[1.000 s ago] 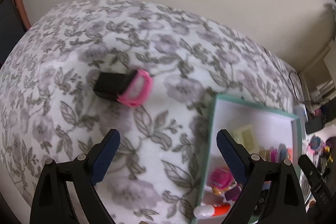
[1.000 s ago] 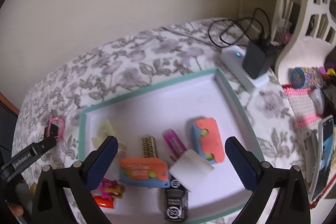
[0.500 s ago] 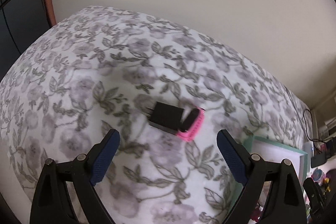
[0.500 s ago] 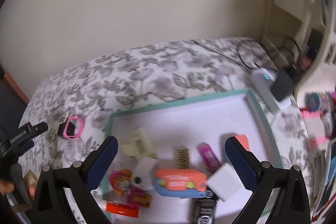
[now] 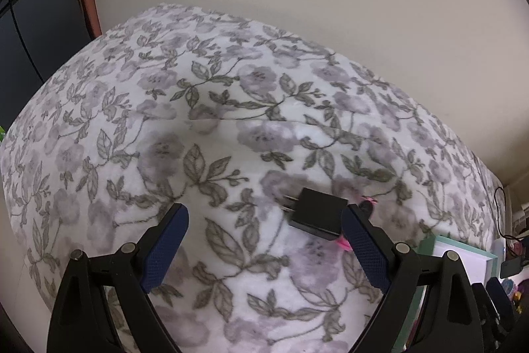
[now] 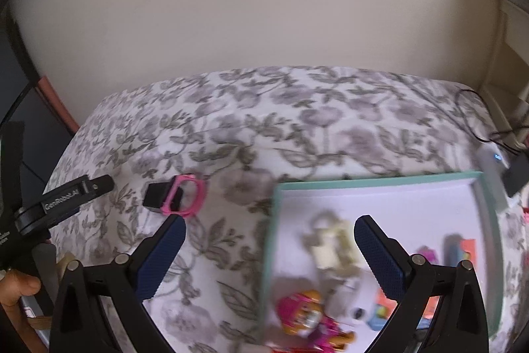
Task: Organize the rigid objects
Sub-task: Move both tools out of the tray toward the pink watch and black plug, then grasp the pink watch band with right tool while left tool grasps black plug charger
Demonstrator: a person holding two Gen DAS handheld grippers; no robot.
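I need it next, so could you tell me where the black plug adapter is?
The black plug adapter lies on the floral cloth, touching the pink frame, left of the teal tray.

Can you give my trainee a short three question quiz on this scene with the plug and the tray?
1. True or false: the black plug adapter lies inside the teal tray.
2. What touches the adapter? A) pink frame B) cream toy C) cable
3. Fill in: both the left hand-held gripper and the right hand-held gripper are ____ and hold nothing.

Key: 1 false, it lies on the floral cloth; 2 A; 3 open.
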